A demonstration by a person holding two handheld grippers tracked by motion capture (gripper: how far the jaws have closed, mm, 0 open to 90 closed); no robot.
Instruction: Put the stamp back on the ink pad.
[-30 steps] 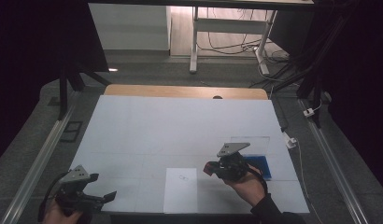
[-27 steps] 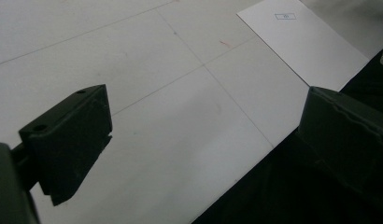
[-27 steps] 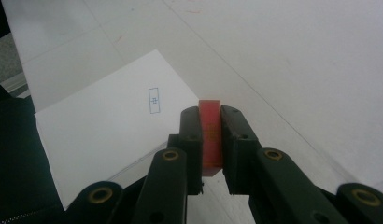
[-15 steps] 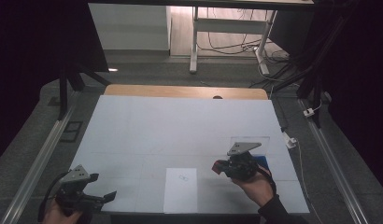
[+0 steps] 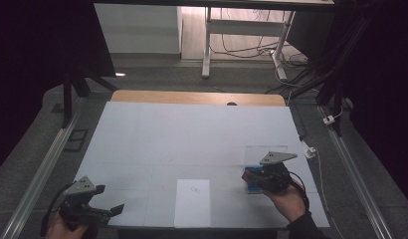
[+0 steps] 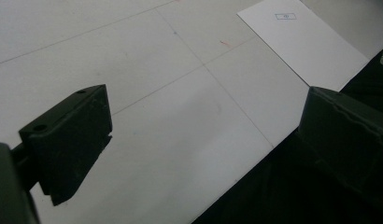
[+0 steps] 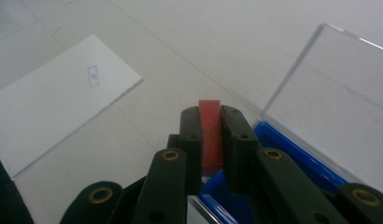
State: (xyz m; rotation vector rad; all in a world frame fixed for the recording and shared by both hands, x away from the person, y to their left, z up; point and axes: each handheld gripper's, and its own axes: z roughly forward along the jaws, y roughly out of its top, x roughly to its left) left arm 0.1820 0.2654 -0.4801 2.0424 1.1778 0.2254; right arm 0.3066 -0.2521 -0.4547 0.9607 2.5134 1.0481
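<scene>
My right gripper (image 7: pixel 210 119) is shut on a thin red flat piece (image 7: pixel 211 135), held upright between the pads. It hovers at the near left corner of a blue box (image 7: pixel 297 156) whose clear lid (image 7: pixel 334 102) stands open. In the high view the right gripper (image 5: pixel 249 177) is at the table's front right, over the blue box (image 5: pixel 253 188) with its clear lid (image 5: pixel 265 154). My left gripper (image 5: pixel 106 212) rests at the front left corner, jaws wide apart. In its own view, my left gripper (image 6: pixel 203 140) has only bare table between the jaws.
A white sheet (image 5: pixel 193 202) with a small printed mark lies at the front middle of the white table (image 5: pixel 192 134), also seen as the white sheet (image 7: pixel 63 98) and the white sheet (image 6: pixel 301 44). A wooden strip (image 5: pixel 197 97) edges the far side. Metal rails (image 5: pixel 38 174) flank the table.
My right gripper has carried the red piece to the right, from beside the white sheet to the blue box. The left gripper has stayed put.
</scene>
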